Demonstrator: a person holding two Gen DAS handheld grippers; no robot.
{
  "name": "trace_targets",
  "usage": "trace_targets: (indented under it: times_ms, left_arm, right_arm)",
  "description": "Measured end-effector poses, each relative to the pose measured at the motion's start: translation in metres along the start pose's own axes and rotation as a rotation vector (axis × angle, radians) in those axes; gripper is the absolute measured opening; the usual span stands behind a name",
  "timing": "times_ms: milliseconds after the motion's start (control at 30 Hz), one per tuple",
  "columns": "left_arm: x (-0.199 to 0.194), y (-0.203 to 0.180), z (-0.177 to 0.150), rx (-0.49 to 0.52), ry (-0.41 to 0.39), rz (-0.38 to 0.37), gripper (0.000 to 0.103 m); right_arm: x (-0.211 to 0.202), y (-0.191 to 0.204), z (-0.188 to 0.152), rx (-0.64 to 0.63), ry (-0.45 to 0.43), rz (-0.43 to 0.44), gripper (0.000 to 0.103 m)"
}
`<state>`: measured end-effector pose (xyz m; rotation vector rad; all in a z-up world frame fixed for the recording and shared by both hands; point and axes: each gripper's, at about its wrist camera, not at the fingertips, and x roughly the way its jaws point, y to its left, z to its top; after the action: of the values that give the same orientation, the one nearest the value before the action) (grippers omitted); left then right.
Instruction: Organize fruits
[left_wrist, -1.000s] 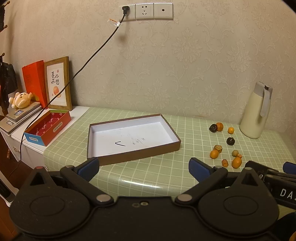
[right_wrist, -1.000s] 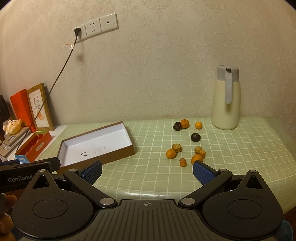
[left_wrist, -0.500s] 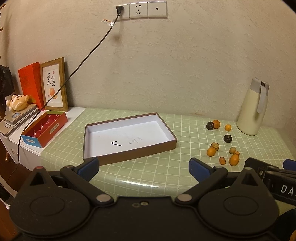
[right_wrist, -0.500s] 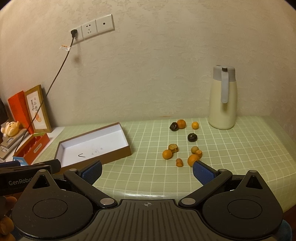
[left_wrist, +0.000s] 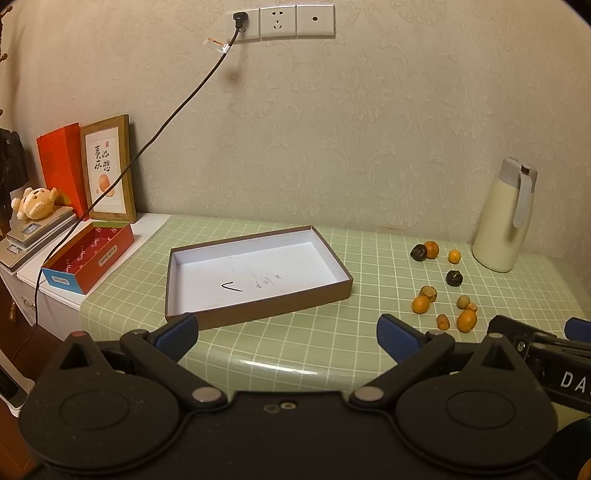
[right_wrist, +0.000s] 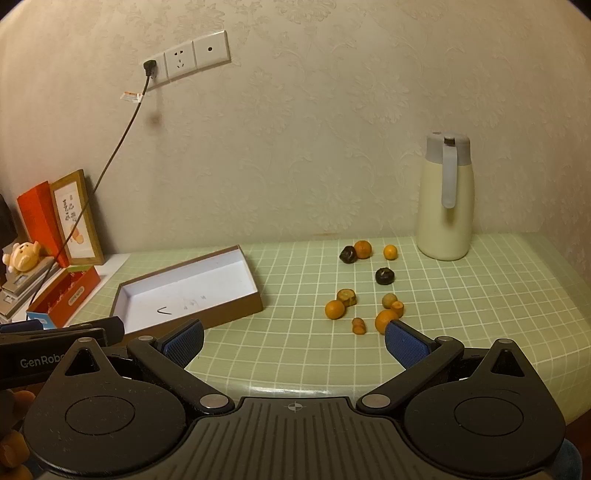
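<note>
The fruits (right_wrist: 364, 286) lie loose on the green checked table (right_wrist: 461, 302), in a scattered group near its right part, between the empty box (right_wrist: 188, 291) and the cream jug (right_wrist: 445, 203). Most are orange, two look dark, and some are small and brownish. None of them is in the box, so the sorting seems not begun. The box stands well apart to the left of them, open side up, probably the place where they should go.

The right gripper (right_wrist: 293, 341) hangs before the table edge with its fingers wide apart, holding nothing; the nearest orange fruit (right_wrist: 384, 320) shows just beside its right fingertip, so it seems placed to take from this group. The left gripper (left_wrist: 288, 334), also spread and empty, faces the box, perhaps to steady it
</note>
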<state>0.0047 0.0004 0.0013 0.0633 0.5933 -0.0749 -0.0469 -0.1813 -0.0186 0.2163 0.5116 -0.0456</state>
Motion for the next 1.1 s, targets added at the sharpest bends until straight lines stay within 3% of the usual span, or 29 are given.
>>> trace_targets:
  times_ms: [367, 667, 833, 1100]
  left_arm:
    - [0.003, -0.004, -0.001, 0.02, 0.001, 0.003, 0.097]
    - [0.016, -0.034, -0.014, 0.139, -0.007, -0.015, 0.097]
    - [0.034, -0.056, -0.024, 0.21, 0.012, -0.068, 0.096]
    - [0.062, -0.098, -0.036, 0.328, -0.024, -0.148, 0.092]
  right_arm:
    - [0.001, -0.002, 0.0, 0.004, -0.004, -0.01, 0.103]
    - [0.003, -0.031, -0.01, 0.04, -0.026, -0.08, 0.103]
    - [0.007, -0.057, -0.017, 0.072, -0.031, -0.104, 0.103]
    - [0.025, -0.089, -0.027, 0.1, -0.011, -0.127, 0.103]
